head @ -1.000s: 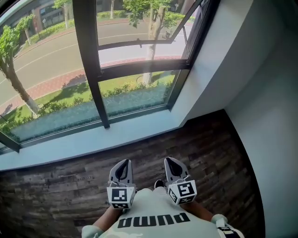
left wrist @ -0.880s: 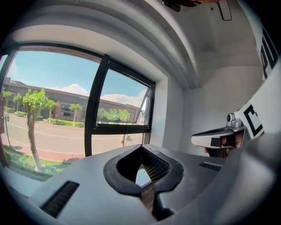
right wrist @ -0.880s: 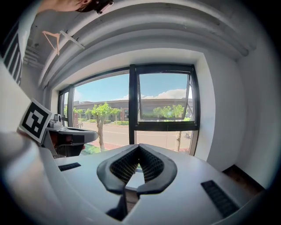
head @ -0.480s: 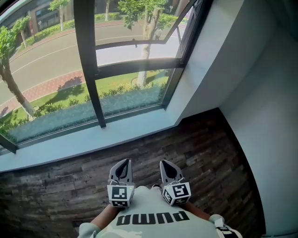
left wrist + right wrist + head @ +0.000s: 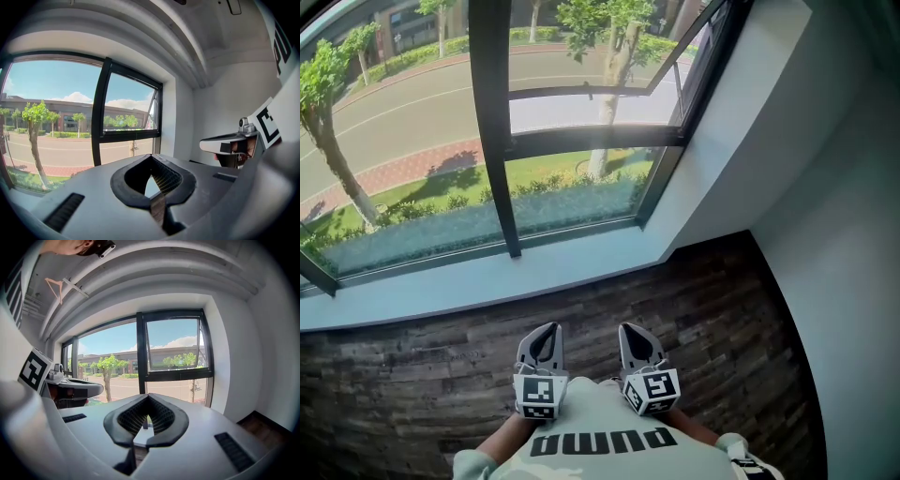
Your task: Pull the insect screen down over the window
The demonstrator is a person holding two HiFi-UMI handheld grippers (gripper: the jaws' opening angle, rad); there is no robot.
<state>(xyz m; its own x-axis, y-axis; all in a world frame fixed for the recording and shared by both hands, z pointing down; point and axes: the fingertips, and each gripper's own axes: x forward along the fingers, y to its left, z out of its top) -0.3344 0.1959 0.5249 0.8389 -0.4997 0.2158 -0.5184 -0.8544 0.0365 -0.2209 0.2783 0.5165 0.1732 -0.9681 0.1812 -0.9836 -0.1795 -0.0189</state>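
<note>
The window [image 5: 572, 141] has a dark frame, a thick upright bar [image 5: 492, 122] and a top sash on the right tilted outward [image 5: 675, 56]. It also fills the left gripper view [image 5: 126, 117] and the right gripper view [image 5: 173, 352]. I cannot make out the insect screen in any view. My left gripper [image 5: 547, 330] and right gripper [image 5: 630, 328] hang side by side low in front of the person's shirt, over the floor, well short of the window. Both are shut with nothing between their jaws [image 5: 151, 157] [image 5: 147, 397].
A pale sill [image 5: 487, 281] runs under the glass, with dark wood-plank flooring [image 5: 722, 300] below it. A white wall [image 5: 844, 234] closes the right side. A clothes hanger [image 5: 58, 287] hangs from the ceiling at the upper left. Trees and a road lie outside.
The head view has swung slightly, right and up. Both grippers stay low by the body, the right one edging a little left. The jaws stay shut.
</note>
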